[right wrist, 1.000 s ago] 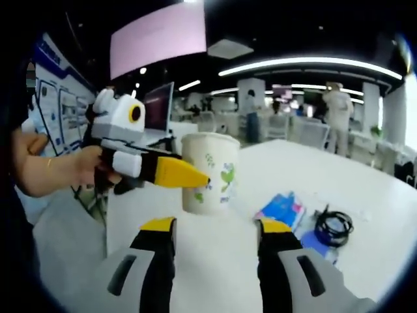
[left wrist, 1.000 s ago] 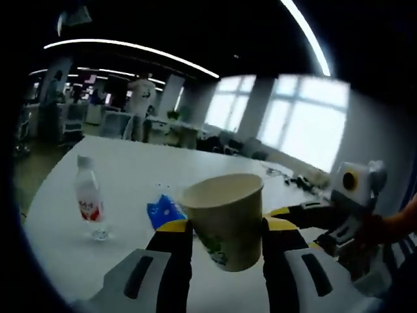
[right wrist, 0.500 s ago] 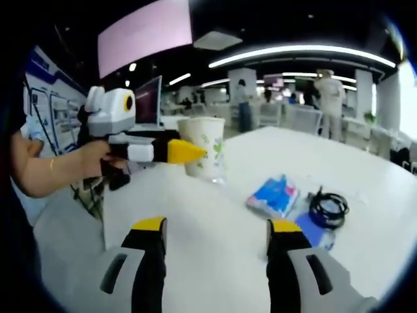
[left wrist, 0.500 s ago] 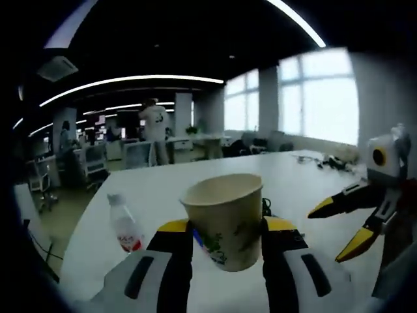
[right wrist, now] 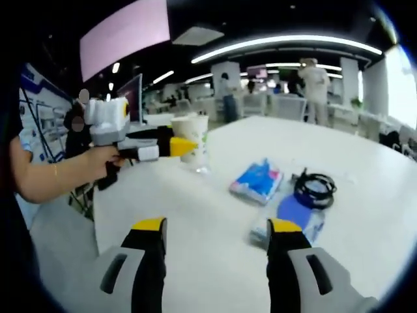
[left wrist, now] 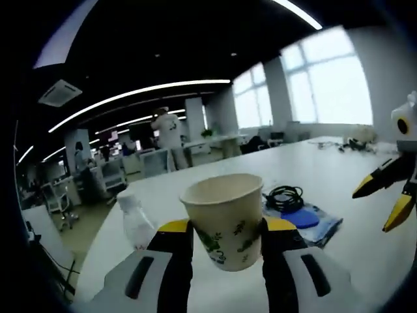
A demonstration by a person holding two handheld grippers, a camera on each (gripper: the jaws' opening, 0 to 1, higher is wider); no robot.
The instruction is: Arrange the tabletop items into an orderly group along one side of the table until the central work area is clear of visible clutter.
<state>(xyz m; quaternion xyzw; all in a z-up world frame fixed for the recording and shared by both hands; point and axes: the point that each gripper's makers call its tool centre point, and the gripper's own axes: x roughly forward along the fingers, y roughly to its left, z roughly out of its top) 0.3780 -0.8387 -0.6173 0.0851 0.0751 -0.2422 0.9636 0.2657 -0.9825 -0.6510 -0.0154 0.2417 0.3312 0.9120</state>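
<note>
A paper cup [left wrist: 225, 218] with a green leaf print stands upright between the yellow-tipped jaws of my left gripper [left wrist: 225, 227], which is shut on it. In the right gripper view the same cup [right wrist: 191, 137] is near the table's far left edge, gripped by the left gripper [right wrist: 171, 146] with a person's hand [right wrist: 98, 164] behind it. My right gripper [right wrist: 218, 228] hangs open over bare tabletop with nothing between its jaws. It enters the left gripper view at the right edge as the right gripper [left wrist: 386, 199], jaws apart.
A clear water bottle [left wrist: 135, 222] stands just behind the cup. On the white table [right wrist: 195, 215] lie a blue tissue pack [right wrist: 255, 181], a black coiled cable [right wrist: 315, 188] and a blue round pad [right wrist: 293, 210] in a clear bag. People and desks fill the background.
The left gripper has carried the cup away from the right gripper, toward the table's left edge, so the cup looks smaller in the right gripper view. The left view has swung onto the cable and pad.
</note>
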